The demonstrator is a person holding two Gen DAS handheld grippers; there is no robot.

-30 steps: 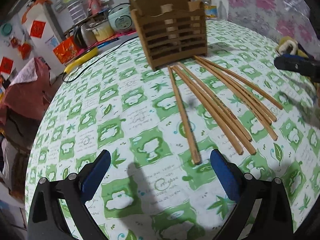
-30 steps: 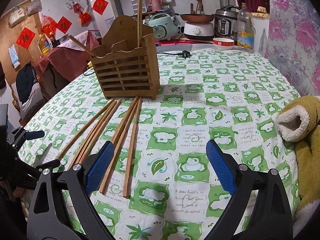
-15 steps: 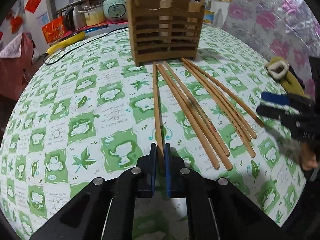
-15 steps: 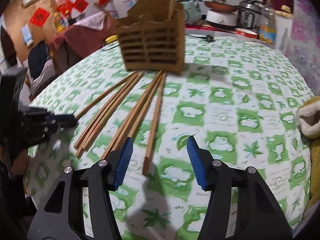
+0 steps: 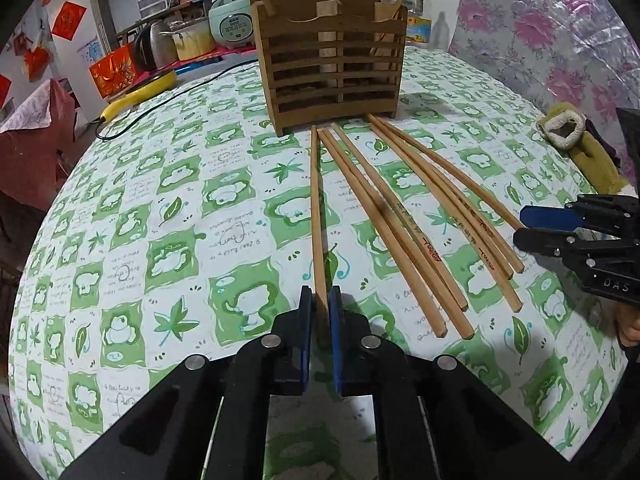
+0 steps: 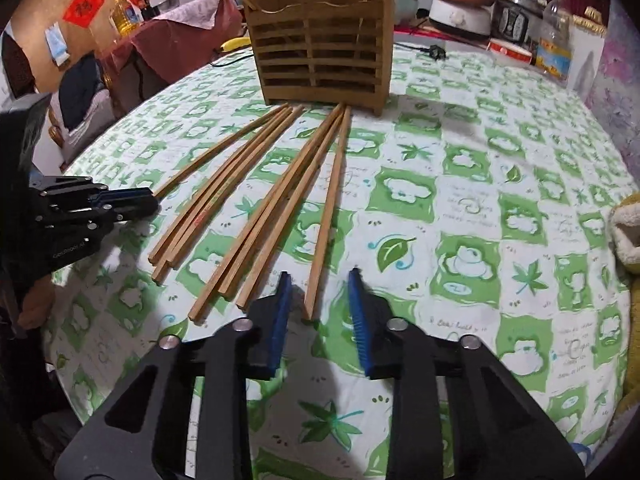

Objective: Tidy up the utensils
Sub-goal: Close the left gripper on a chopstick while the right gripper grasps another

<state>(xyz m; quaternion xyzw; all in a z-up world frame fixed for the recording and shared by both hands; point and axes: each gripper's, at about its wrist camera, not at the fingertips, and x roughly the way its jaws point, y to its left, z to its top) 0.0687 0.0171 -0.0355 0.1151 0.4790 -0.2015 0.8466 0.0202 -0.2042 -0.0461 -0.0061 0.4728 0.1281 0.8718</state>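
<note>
Several wooden chopsticks (image 5: 404,216) lie fanned on the table in front of a slatted wooden utensil holder (image 5: 330,56). My left gripper (image 5: 319,300) is shut on the near end of the leftmost chopstick (image 5: 316,208), which still lies on the cloth. In the right wrist view my right gripper (image 6: 320,292) is open, its blue pads on either side of the near end of the rightmost chopstick (image 6: 330,204). The holder (image 6: 320,52) has two chopsticks standing in it. My left gripper shows there at the left (image 6: 132,202), my right gripper at the right of the left wrist view (image 5: 536,226).
The round table has a green and white patterned cloth (image 5: 168,216). A yellow-green plush slipper (image 5: 576,148) lies at the table's right edge. A black cable (image 5: 160,100) runs across the far left. Kitchen appliances stand behind the table (image 6: 460,16).
My left gripper closed on the leftmost chopstick's near end. My right gripper moved in over the rightmost chopstick's end and its jaws narrowed around it.
</note>
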